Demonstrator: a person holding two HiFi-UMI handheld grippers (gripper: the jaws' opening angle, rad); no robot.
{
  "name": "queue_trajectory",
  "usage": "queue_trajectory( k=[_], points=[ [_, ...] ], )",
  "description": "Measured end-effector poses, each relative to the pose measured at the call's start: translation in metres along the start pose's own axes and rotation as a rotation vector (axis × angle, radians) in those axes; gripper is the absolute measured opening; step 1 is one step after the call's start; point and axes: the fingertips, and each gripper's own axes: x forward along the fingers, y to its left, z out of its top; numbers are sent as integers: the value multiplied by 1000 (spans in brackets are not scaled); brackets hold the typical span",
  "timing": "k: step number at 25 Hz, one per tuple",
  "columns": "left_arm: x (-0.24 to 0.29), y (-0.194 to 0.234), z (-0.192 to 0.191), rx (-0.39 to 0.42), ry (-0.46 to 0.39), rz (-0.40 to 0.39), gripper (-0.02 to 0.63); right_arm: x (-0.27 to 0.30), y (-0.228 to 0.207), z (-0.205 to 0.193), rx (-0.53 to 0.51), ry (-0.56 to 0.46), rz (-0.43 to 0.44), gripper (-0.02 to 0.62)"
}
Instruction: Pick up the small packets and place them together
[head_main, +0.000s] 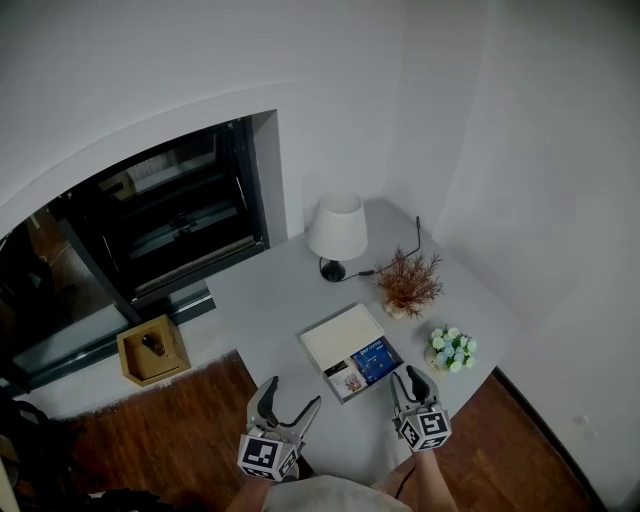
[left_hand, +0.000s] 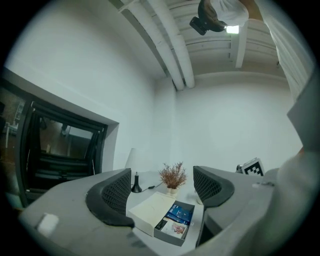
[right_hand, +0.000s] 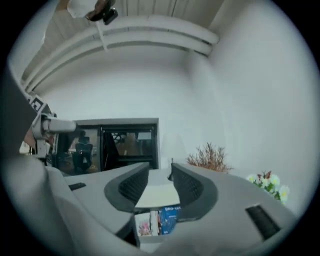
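A shallow box (head_main: 341, 335) lies open on the grey table (head_main: 270, 300), its white half toward the lamp. In its grey half lie a blue packet (head_main: 377, 359) and a pale pink-printed packet (head_main: 351, 381). My left gripper (head_main: 293, 395) hovers near the table's front edge, left of the box, open and empty. My right gripper (head_main: 409, 377) hangs just right of the box's near corner, jaws a little apart with nothing between them. The left gripper view shows its gripper (left_hand: 162, 187) facing the blue packet (left_hand: 180, 212). Below the right gripper (right_hand: 160, 182) lie both packets (right_hand: 167, 220).
A white table lamp (head_main: 337, 232) stands at the back, its cord running right. A dried brown plant (head_main: 408, 285) and a small pot of white flowers (head_main: 451, 349) stand right of the box. A wooden box (head_main: 153, 350) sits by the dark window (head_main: 170, 230).
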Motion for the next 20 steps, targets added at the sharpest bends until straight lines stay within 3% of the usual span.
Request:
queue_trajectory(
  k=[1,5,6,7,13,16,20],
  points=[
    [0,1,0,-3,-1,2,371,-8,6,15,4,-41,12,186],
    [-1,1,0,-7,-9,3,371,-34,29,60,8,-163,49,206],
    [-1,0,0,-3,-14,-1,371,-38,34,67,-6,-177,55,333],
    [-1,-2,1,3,-22,-7,373,-42,38,72,-27,-184,58,356],
    [3,-15,8,6,-57,-34,422,-52,50,79,-137,-157,53,356],
    [6,-18,8,3,-53,-41,422,-50,45,75,-120,-140,32,354],
    [7,-18,0,14,-5,-36,396,-44,45,65,-93,-94,67,354]
  ],
)
